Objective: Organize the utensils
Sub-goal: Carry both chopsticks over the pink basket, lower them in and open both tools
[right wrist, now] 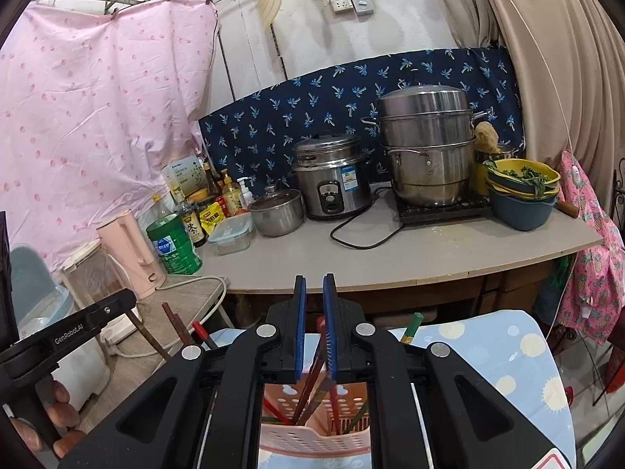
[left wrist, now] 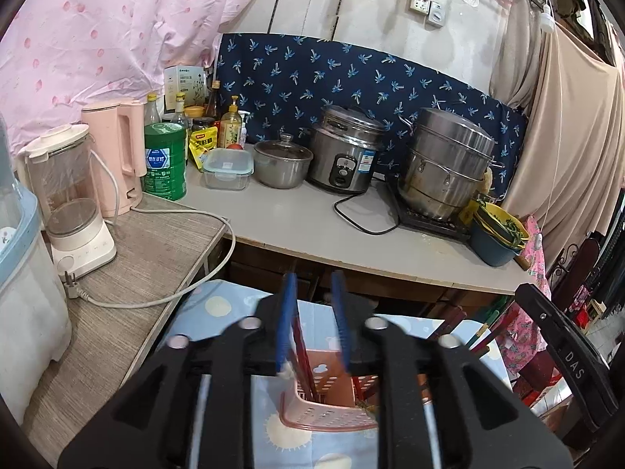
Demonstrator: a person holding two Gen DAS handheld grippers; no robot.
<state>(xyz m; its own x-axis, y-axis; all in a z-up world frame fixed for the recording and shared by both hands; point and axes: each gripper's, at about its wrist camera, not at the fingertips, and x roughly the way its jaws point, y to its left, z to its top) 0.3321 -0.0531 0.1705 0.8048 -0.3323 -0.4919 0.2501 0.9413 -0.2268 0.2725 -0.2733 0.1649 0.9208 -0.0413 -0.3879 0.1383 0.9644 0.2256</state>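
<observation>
Both tools hover over the pink perforated holder (right wrist: 312,435) on the sun-print cloth (right wrist: 508,371). The right tool (right wrist: 313,328) pinches a red chopstick (right wrist: 317,355) standing in the holder; the left tool (left wrist: 312,320) is parted, a dark chopstick (left wrist: 299,355) beside its left pad, contact unclear

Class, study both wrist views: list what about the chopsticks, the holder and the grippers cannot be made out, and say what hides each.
1. Pink holder: base and front hidden by the right gripper body, right wrist view.
2. Chopsticks: exact count unclear; the blue pads and holder wall cover them.
3. Left gripper: whether it pinches a chopstick is unclear; the pad is blurred, left wrist view.
</observation>
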